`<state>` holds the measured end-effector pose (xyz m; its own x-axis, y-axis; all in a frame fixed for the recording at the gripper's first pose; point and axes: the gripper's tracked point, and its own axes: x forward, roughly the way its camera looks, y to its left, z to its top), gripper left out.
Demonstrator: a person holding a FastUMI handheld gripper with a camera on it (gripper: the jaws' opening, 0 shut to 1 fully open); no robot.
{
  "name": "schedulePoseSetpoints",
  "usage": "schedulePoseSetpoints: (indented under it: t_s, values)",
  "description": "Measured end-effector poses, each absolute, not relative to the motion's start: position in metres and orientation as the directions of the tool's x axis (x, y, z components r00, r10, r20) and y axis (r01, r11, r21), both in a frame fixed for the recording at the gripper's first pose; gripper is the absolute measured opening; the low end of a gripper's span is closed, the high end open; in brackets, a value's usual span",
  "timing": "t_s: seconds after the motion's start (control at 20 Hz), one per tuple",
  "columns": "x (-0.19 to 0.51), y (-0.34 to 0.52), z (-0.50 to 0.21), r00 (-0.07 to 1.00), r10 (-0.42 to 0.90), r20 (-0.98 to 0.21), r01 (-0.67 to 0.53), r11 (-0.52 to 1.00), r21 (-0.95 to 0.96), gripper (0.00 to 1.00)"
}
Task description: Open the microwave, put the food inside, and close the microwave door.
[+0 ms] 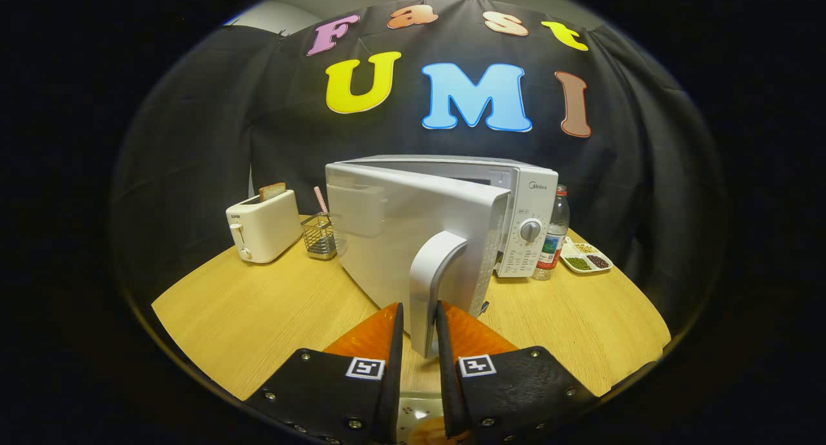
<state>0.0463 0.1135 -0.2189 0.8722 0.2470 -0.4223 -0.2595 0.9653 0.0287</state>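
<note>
Microwave: smooth pale plastic-looking casing; door satin, handle glossy. Tabletop: light wood grain, matt. Toaster, left of centre: smooth cream plastic. Caddy: bright wire metal. Bottle: clear plastic. Wall: matt cloth, creased.

toaster left of microwave, bottle right
</note>
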Motion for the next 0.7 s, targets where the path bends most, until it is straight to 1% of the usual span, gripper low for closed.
schedulePoseSetpoints:
  t_s: [0.3, 0.7]
  values:
    - [0.011, 0.152, -0.216, 0.864, 0.286, -0.414, -0.299, 0.954, 0.037, 0.28]
    - [-0.033, 0.223, -0.21, 0.829, 0.385, -0.406, -0.408, 0.912, 0.034, 0.28]
